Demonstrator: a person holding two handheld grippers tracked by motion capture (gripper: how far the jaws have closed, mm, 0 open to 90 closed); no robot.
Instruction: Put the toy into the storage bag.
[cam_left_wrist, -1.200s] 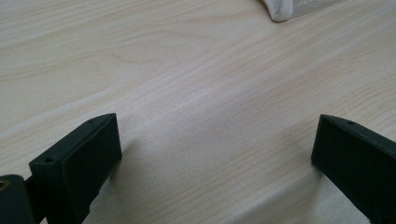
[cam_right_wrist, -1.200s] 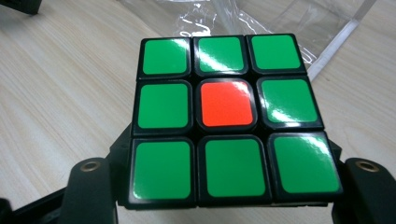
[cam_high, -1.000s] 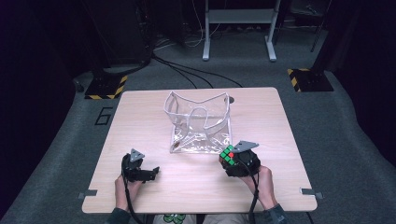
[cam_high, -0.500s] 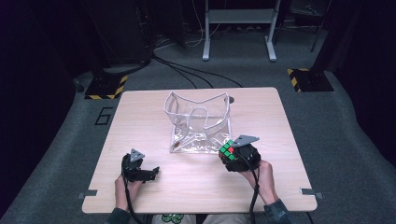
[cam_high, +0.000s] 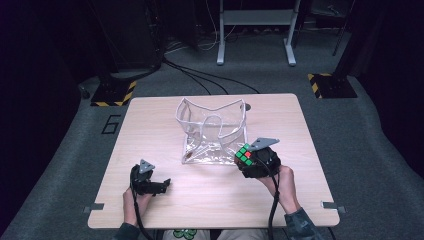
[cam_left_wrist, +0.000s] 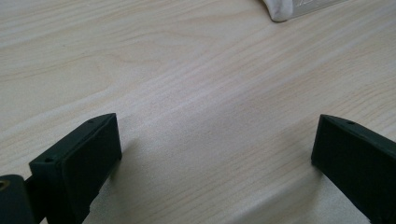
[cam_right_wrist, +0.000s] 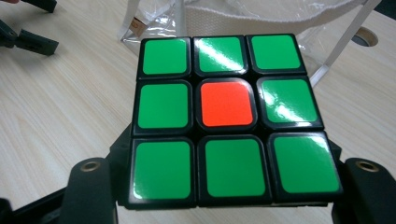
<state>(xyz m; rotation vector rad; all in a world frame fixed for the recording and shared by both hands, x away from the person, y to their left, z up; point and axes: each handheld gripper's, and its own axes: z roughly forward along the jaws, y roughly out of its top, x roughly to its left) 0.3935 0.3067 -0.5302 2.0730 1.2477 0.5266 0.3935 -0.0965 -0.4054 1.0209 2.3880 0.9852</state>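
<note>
right gripper clamps cube, seemingly beside clear bag.

A black numeral "6" stands on the grey carpeted floor just beside the left edge of the pale wooden table; a small brown tag on the clear plastic bag carries print too small to read; nothing else legible appears.
</note>
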